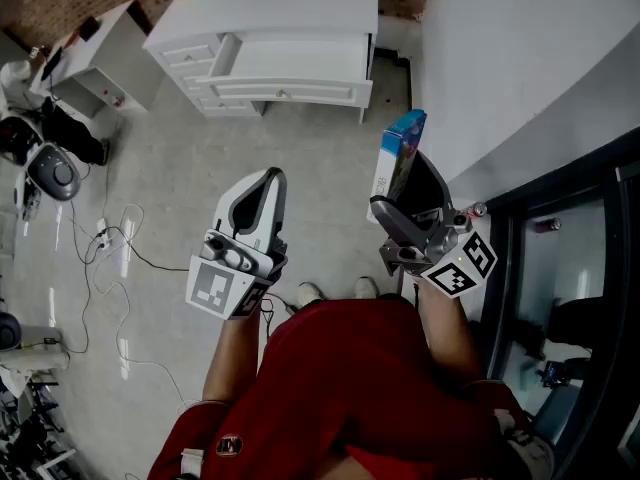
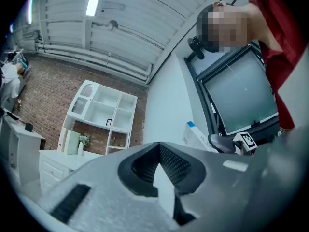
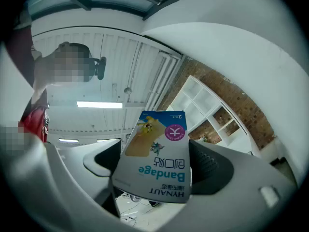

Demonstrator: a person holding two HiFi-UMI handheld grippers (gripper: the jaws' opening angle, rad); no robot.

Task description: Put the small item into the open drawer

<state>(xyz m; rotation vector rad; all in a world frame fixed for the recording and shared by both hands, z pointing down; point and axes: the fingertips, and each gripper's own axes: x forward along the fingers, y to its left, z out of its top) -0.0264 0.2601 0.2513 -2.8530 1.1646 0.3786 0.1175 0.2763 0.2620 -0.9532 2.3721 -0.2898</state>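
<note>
My right gripper (image 1: 405, 183) is shut on a small bandage box (image 1: 398, 158), white with a blue top, held upright at chest height. In the right gripper view the box (image 3: 157, 158) fills the gap between the two grey jaws, its print upside down. My left gripper (image 1: 270, 178) hangs beside it, shut and empty; in the left gripper view (image 2: 157, 175) its jaws meet at the tips. The white dresser stands across the floor ahead, with its wide drawer (image 1: 290, 93) pulled out. The left gripper view also catches the box (image 2: 195, 137).
Cables (image 1: 110, 248) trail over the grey floor at left, by dark equipment (image 1: 50, 168). A white side desk (image 1: 100, 68) stands at upper left. A white wall and a glass door (image 1: 560, 268) close the right side. A white shelf unit (image 2: 101, 110) stands against the brick wall.
</note>
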